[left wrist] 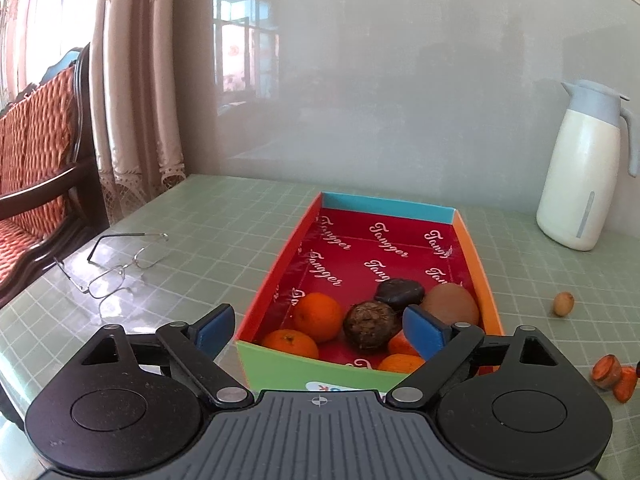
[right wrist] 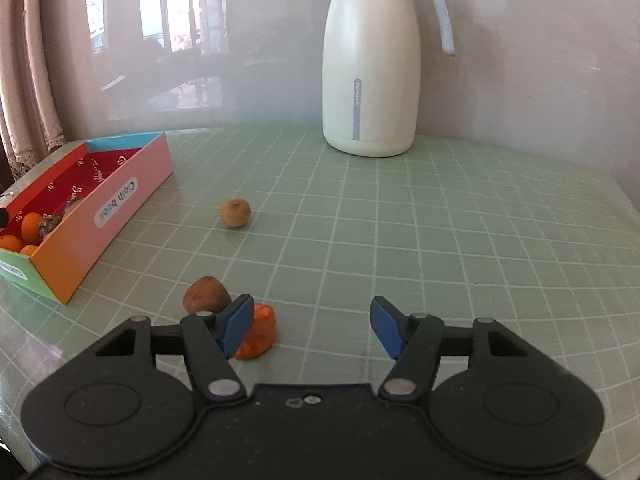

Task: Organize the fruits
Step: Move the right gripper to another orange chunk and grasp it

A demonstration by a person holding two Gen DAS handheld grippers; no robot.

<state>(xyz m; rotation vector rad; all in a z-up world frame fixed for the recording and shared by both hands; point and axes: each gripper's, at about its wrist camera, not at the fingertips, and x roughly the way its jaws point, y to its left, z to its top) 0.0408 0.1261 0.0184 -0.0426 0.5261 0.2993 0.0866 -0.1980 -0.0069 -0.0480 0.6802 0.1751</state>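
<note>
A colourful box [left wrist: 476, 260] with a red lining holds several oranges [left wrist: 318, 316], a dark round fruit [left wrist: 372, 325], a black fruit [left wrist: 400, 294] and a brown kiwi [left wrist: 450, 304]. My left gripper [left wrist: 318, 330] is open and empty above the box's near end. In the right wrist view the box [right wrist: 116, 208] is at the left. A small tan fruit [right wrist: 236, 213], a brown fruit [right wrist: 206, 300] and an orange carrot piece [right wrist: 262, 330] lie on the table. My right gripper [right wrist: 312, 326] is open and empty, its left finger beside the carrot piece.
A cream thermos jug [right wrist: 372, 76] stands at the back by the wall. Eyeglasses [left wrist: 116, 268] lie left of the box. The green gridded tablecloth [right wrist: 440, 240] covers the table. A chair [left wrist: 40, 152] and curtain stand off the table's left edge.
</note>
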